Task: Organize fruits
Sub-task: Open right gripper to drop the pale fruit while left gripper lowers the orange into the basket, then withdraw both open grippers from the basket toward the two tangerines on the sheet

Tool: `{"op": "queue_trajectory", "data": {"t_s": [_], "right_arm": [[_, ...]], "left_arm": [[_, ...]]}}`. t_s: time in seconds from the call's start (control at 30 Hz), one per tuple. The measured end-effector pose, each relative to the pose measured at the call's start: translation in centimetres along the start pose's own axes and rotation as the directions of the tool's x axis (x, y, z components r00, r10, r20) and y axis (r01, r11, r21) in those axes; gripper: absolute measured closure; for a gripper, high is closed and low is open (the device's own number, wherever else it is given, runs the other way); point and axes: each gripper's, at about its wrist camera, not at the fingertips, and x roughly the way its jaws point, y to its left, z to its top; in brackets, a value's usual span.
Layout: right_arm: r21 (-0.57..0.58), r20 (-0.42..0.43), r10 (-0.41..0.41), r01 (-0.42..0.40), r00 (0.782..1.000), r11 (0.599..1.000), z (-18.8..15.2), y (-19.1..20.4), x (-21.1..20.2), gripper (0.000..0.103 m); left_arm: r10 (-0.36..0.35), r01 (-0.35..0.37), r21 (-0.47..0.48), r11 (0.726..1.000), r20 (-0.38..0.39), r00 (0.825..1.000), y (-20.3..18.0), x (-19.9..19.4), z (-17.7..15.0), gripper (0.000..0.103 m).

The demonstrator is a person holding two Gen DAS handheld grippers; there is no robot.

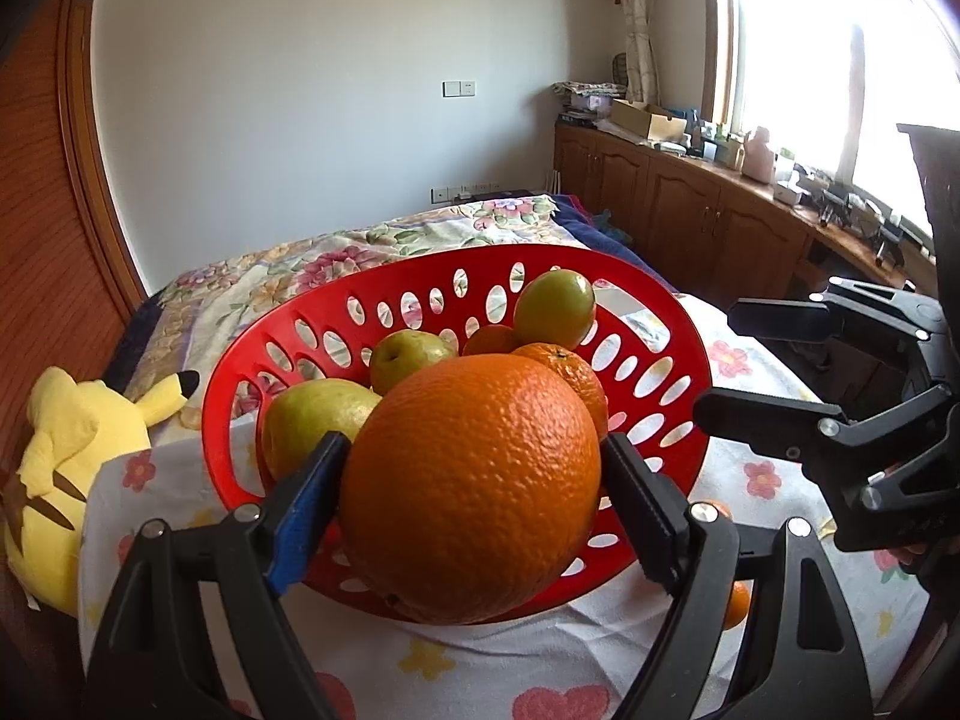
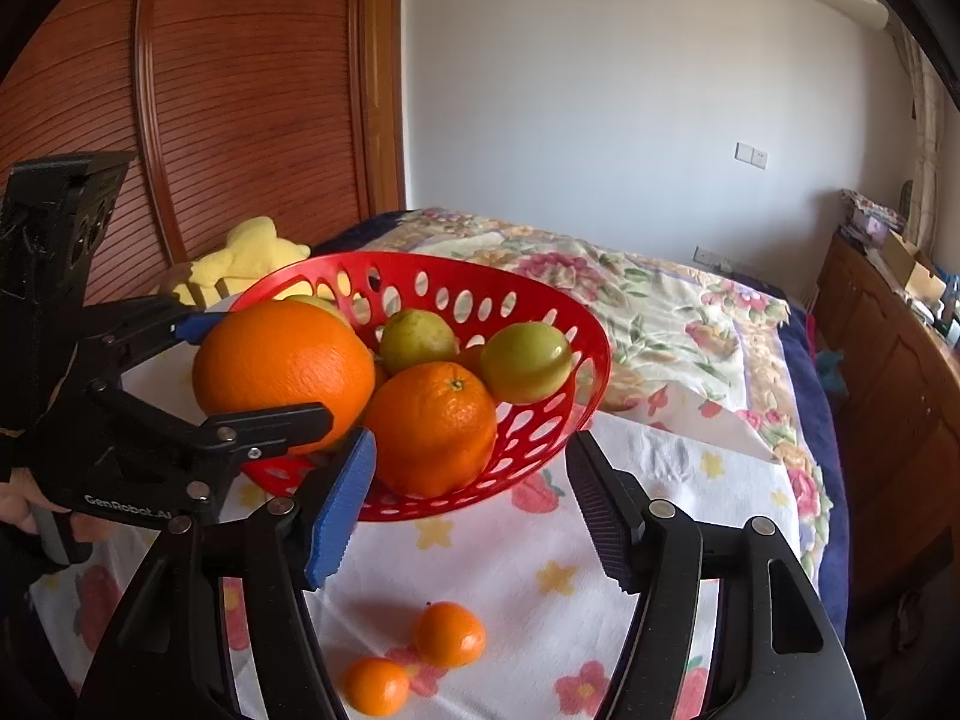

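Big orange (image 1: 471,498) sits right between the two fingers of the left hand-held gripper (image 1: 474,510), and the pads look pressed on its two sides, so it is pinching that fruit. Its bottom hangs over the near rim of the red basket (image 1: 384,294); whether it rests on the rim is hard to tell, because the orange hides that spot.

Past the left hand-held gripper, inside the basket, lie a smaller orange (image 1: 570,378), a pear (image 1: 312,420) and two green fruits (image 1: 555,309). One more small orange thing peeks out behind them, mostly hidden.

The right hand-held gripper (image 2: 471,498) is spread, with nothing between its fingers. It has no fruit. Just in front of it is the basket, and below it, close to the camera, two little oranges (image 2: 449,634) lie on the flowery cloth (image 2: 672,462). The nearer one is blurry.

A bit of a hand (image 2: 24,507) shows at the left edge, holding the other tool. A yellow plush toy (image 1: 78,462) lies left of the basket, partly cut off. The window (image 1: 840,60) is too bright to see through.
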Motion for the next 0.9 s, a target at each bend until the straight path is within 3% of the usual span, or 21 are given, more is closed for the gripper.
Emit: {"op": "queue_trajectory", "data": {"t_s": [0.1,0.4,0.57,0.9], "right_arm": [[0.000,0.005,0.000,0.000,1.000,1.000,-0.1,0.1,-0.4,0.035],[0.034,0.023,-0.008,0.007,1.000,0.999,-1.1,-0.6,-2.5,0.035],[0.061,0.013,-0.006,0.005,1.000,0.998,-2.8,-0.8,-3.3,0.035],[0.086,-0.018,0.002,0.000,1.000,0.996,-5.6,-0.4,-4.0,0.036]], "left_arm": [[-0.026,0.026,-0.012,1.000,0.019,0.999,-0.3,-0.7,0.2,0.019],[-0.011,0.012,-0.017,1.000,0.074,0.997,-1.0,-3.1,0.5,0.019],[-0.030,0.032,-0.018,0.999,0.097,0.995,-1.7,-4.9,-0.5,0.018],[0.011,-0.011,-0.005,1.000,0.134,0.991,-3.3,-7.8,-3.2,0.019]]}}
